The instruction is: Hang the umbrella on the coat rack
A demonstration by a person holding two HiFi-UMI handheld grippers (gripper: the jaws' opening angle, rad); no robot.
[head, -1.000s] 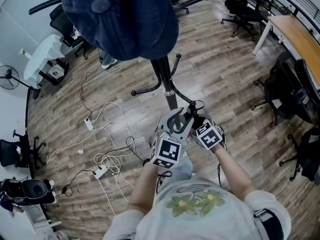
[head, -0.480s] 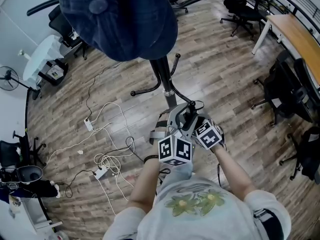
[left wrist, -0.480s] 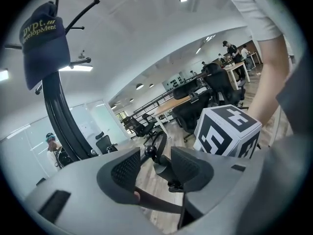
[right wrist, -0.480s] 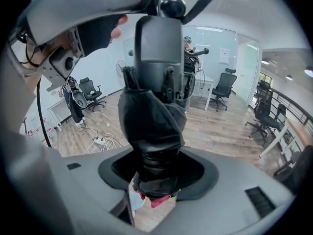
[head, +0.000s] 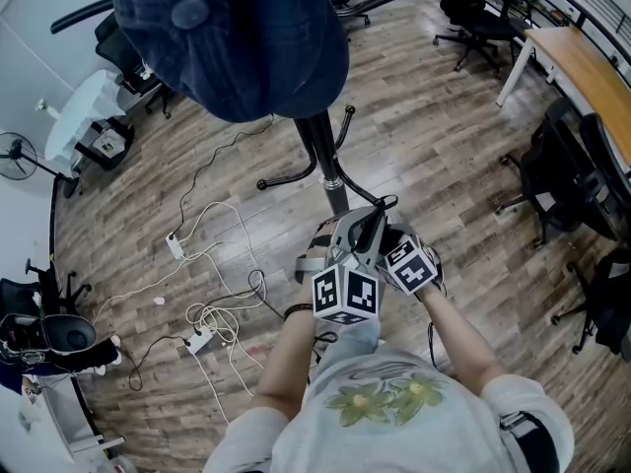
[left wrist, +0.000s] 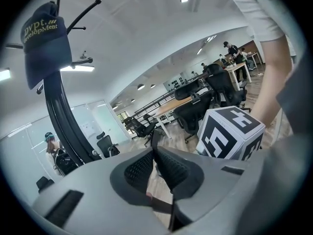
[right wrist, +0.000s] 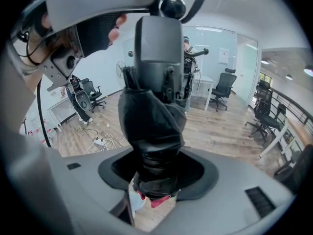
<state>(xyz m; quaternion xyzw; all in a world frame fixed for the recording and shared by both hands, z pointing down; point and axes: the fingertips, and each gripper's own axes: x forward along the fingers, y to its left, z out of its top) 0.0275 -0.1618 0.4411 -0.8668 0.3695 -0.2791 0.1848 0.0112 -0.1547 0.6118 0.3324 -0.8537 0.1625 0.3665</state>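
Found the folded black umbrella (right wrist: 154, 126) standing upright in the right gripper (right wrist: 159, 169), clamped low down on its bunched fabric, with the jaws spread wide around that bulk and a pad pressed against each side. Noted the grey handle (right wrist: 157, 48) rising above the fabric, capped by a black ball, and a thin dark strap (right wrist: 199, 1) curving away to the right of the ball.

Saw the left gripper (left wrist: 155, 150) reaching in over the top of the handle from the left. Had just been closing, with the fingertips drawn together and pinching that strap where they met. Left a narrow wedge of space between the ribbed pads (left wrist: 139, 170) further back.

From the head view, placed both grippers side by side and close together in front of the person's chest, just on the near side of the black coat rack (head: 330, 170). Could make out little of the umbrella beneath them there, only the strap looping up above the jaws. Not yet hung on any hook.

Spotted a navy cap (head: 232, 37) sitting on top of the rack. Beyond that, took in the wooden floor (head: 444, 166), white cables and power strips (head: 202, 335) trailing to the left, black office chairs (head: 473, 13) at the far right, and a wooden desk (head: 582, 72) beside them.
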